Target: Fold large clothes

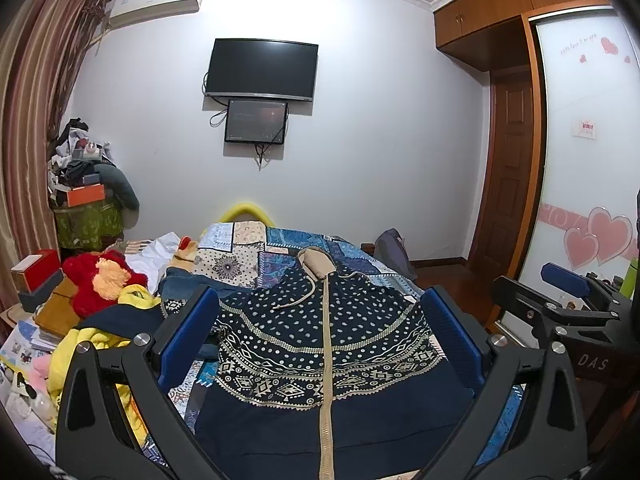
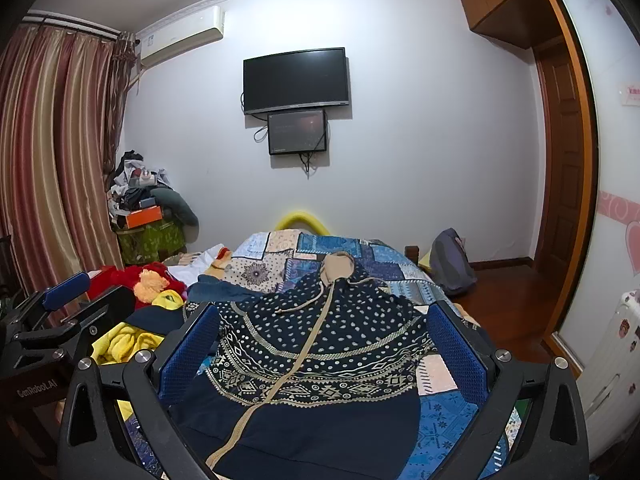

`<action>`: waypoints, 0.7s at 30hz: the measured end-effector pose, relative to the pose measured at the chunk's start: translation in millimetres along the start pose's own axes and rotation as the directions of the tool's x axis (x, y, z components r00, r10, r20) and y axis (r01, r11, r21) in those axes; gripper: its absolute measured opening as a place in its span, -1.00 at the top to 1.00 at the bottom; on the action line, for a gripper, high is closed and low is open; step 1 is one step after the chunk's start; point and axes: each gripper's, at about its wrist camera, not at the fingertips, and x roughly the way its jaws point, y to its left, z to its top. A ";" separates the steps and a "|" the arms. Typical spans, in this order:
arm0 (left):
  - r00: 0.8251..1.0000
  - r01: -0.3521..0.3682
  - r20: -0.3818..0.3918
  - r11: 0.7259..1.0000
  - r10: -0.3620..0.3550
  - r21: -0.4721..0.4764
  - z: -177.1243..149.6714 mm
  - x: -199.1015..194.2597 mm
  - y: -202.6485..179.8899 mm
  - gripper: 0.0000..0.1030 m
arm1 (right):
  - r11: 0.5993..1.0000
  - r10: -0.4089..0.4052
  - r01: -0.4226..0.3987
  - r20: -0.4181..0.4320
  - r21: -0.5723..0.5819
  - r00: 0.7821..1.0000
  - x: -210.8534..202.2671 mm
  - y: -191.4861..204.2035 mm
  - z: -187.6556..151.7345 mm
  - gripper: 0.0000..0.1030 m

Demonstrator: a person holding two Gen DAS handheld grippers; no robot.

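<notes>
A navy hooded jacket (image 1: 320,336) with white dots, beige patterned bands, a beige zipper and a beige hood lies spread flat on the patchwork bed; it also shows in the right wrist view (image 2: 316,344). My left gripper (image 1: 320,336) is open and empty, held above the jacket's chest. My right gripper (image 2: 324,348) is open and empty, also above the jacket, to the right of the left one. The right gripper shows at the right edge of the left wrist view (image 1: 568,292). The left gripper shows at the left edge of the right wrist view (image 2: 64,304).
A patchwork bedspread (image 1: 280,252) covers the bed. A pile of clothes and a red plush toy (image 1: 104,280) lie on the bed's left side, with yellow cloth (image 2: 124,340) beside them. A backpack (image 2: 452,260) stands on the floor at the right. Wardrobe doors (image 1: 580,160) are at the right.
</notes>
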 end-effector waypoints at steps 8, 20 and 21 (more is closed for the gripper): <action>0.999 -0.045 0.017 0.998 0.044 0.035 2.5 11.2 12.8 -0.99 | 1.000 -0.005 0.005 -0.020 -0.009 1.000 8.5 2.5 2.1 -1.00; 0.970 -0.225 -0.114 0.968 0.213 -0.110 -9.1 97.3 126.3 -0.99 | 1.000 -0.016 0.015 -0.121 -0.015 0.993 101.2 0.9 8.4 -1.00; 0.960 -0.262 -0.144 0.955 0.242 -0.141 -13.9 110.8 149.6 -0.99 | 1.000 -0.011 0.009 -0.145 -0.015 0.989 117.8 1.0 6.4 -1.00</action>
